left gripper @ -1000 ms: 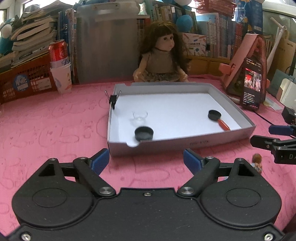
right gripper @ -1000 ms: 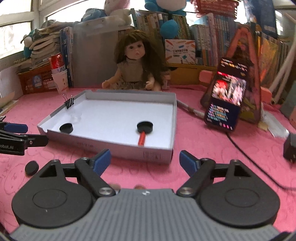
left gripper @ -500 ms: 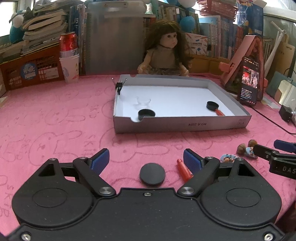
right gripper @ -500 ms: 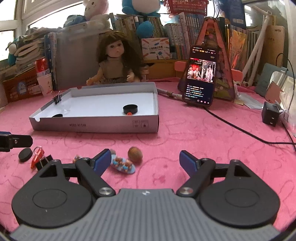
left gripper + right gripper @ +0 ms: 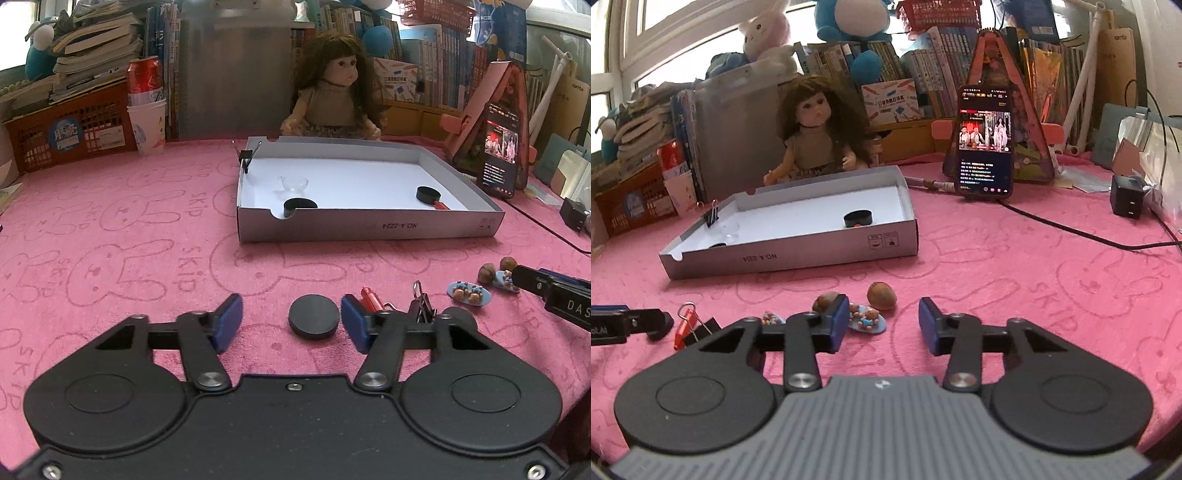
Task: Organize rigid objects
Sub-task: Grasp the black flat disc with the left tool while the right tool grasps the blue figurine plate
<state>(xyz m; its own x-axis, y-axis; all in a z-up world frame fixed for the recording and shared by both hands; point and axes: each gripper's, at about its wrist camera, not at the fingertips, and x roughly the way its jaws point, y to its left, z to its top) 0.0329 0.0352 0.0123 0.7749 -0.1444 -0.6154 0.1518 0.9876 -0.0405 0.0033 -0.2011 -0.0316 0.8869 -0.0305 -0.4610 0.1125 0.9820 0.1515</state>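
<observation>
Pick-up step for both hands; loose items lie on the pink rabbit-print tabletop (image 5: 110, 229), still to go into the shallow white cardboard tray (image 5: 369, 227) further back; left gripper (image 5: 291, 321) sits low with its blue-padded jaws partly open and closing around the flat round black disc (image 5: 314, 320); disc lies between them, right pad near it, no contact on either side as far as I can see; nothing held; right gripper (image 5: 882, 325) jaws also partly open and closing, empty; pale blue oval charm with small bear figures (image 5: 866, 320) lies just at its left pad, brown nut-like shell (image 5: 882, 295) just beyond; which one is targeted, cannot tell; next move likely calls for squeezing onto the disc squarely, then lifting it clear and carrying it over the tray wall.

Left view alone shows the disc and the clear small glass dish (image 5: 294, 183) in the tray; right view alone shows the charm against the right pad; red-and-black binder clips (image 5: 692, 326) appear in both.
</observation>
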